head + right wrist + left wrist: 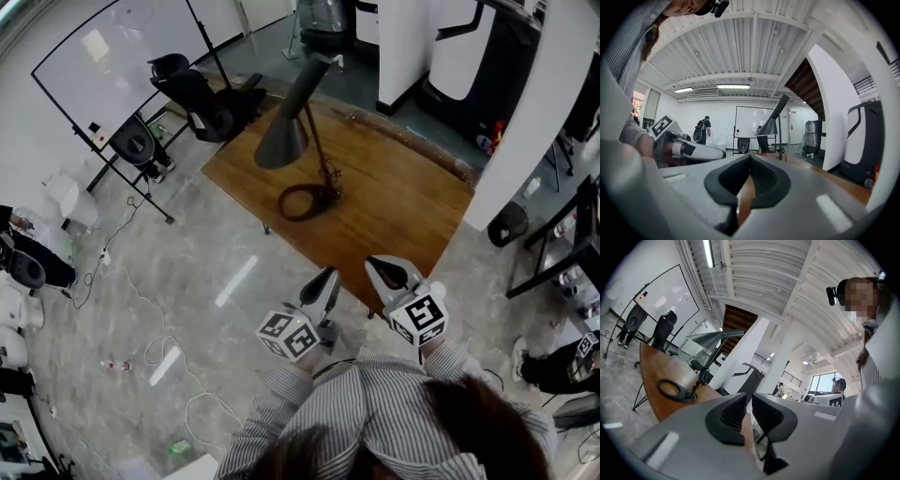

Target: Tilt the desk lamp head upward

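The desk lamp point(292, 139) is standing on the brown wooden worktop point(403, 202). Its ring-shaped foot point(302, 202) is sitting toward the left side of the worktop, and a thin pole is leaning up from it. The dark, cone-shaped lamp head point(286, 131) is hanging over the far left part of the worktop and is pointing down.

The left gripper point(328, 275) and the right gripper point(386, 267) are both waiting at the near edge of the worktop, well apart from the lamp. Nothing is touching the lamp, so the tilting is not yet happening.

The left gripper's fingers point(729, 413) are sitting narrow, with only a thin slit between them and nothing in it. The right gripper's fingers point(724, 180) are touching at the tips and are holding nothing.

The lamp head is looking hard and smooth, like metal, so it is probably going to feel stiff and a little slippery. The cone is getting wide at the bottom and thin at the top. The thin top end or the bottom rim is looking like the best place to pinch, and the fingers are going to need to open wider first. The foot is only an open ring and the pole is thin, so the lamp may slide or tip when the head is being pushed up. Holding the foot down on the worktop with the other gripper is likely going to help.
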The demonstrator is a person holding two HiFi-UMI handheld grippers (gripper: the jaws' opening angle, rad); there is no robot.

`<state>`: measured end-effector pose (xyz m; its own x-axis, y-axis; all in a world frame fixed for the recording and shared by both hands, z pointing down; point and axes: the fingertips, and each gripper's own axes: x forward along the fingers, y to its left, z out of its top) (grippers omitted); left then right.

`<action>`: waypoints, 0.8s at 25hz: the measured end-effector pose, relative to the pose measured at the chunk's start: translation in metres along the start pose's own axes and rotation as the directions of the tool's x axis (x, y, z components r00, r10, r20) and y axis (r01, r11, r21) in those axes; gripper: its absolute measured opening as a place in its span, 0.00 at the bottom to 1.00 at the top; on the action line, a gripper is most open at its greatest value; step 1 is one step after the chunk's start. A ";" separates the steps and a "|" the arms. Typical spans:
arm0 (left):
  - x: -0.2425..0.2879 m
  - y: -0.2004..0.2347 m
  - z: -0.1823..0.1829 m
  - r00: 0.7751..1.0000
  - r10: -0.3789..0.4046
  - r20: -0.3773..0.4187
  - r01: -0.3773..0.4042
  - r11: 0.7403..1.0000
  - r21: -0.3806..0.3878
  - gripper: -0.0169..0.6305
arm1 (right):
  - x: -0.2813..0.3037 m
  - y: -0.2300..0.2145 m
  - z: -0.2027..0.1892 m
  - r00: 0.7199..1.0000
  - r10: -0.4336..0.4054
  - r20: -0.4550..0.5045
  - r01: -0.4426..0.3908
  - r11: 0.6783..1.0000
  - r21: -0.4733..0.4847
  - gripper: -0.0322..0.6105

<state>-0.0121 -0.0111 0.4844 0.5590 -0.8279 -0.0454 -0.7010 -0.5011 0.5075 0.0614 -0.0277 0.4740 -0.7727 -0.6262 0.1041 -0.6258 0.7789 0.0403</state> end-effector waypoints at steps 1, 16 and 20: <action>0.005 0.011 0.009 1.000 -0.010 -0.003 0.010 1.000 -0.003 0.08 | 0.014 -0.006 0.004 1.000 -0.014 0.005 0.014 1.000 -0.004 0.05; 0.071 0.137 0.095 0.992 -0.127 -0.002 0.127 0.987 -0.096 0.09 | 0.164 -0.080 0.023 0.987 -0.160 -0.026 0.155 0.980 -0.127 0.05; 0.092 0.149 0.103 0.991 -0.130 0.001 0.130 0.984 -0.119 0.12 | 0.192 -0.105 0.026 0.988 -0.144 -0.052 0.135 0.980 -0.149 0.07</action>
<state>-0.1103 -0.1879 0.4675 0.6451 -0.7558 -0.1121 -0.5650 -0.5707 0.5959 -0.0243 -0.2308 0.4644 -0.6677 -0.7295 0.1483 -0.7018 0.6833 0.2015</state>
